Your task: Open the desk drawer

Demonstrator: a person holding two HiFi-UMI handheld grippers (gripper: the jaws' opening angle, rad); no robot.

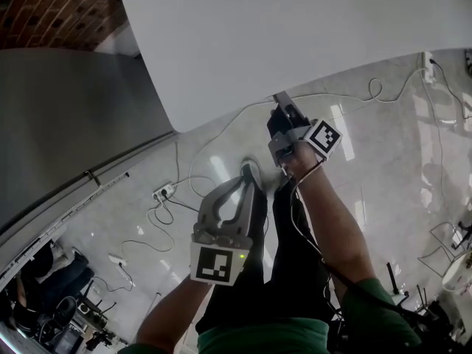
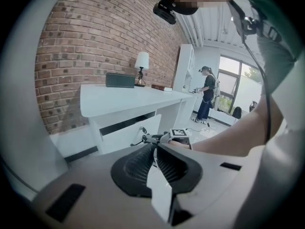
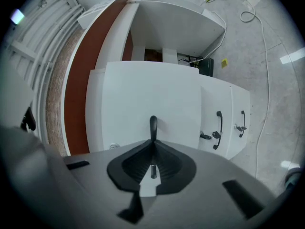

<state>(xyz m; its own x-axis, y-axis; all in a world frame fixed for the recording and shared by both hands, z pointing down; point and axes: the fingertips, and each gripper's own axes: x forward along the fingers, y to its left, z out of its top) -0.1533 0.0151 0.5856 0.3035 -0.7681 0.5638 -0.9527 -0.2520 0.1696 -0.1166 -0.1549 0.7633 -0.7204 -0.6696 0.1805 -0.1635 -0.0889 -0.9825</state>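
— Right gripper (image 3: 153, 146) first: how are its jaws found?
— They are closed tight on the slim black metal handle (image 3: 153, 126), which is pinched upright between them. The white desk drawer front (image 3: 143, 94) is spread just beyond the tips, and the white desk top (image 1: 295, 28) is seen directly above the gripper.
— Is the drawer pulled out?
— Only slightly, it seems. A dark gap is seen above the front from the left gripper view, but the angle there is poor.
— And the left gripper (image 1: 225, 223)?
— Its jaws are pressed together with nothing between them. It is held back beside the person's leg, well apart from the desk. Further black handles (image 3: 219, 124) are seen to the right of the right gripper.
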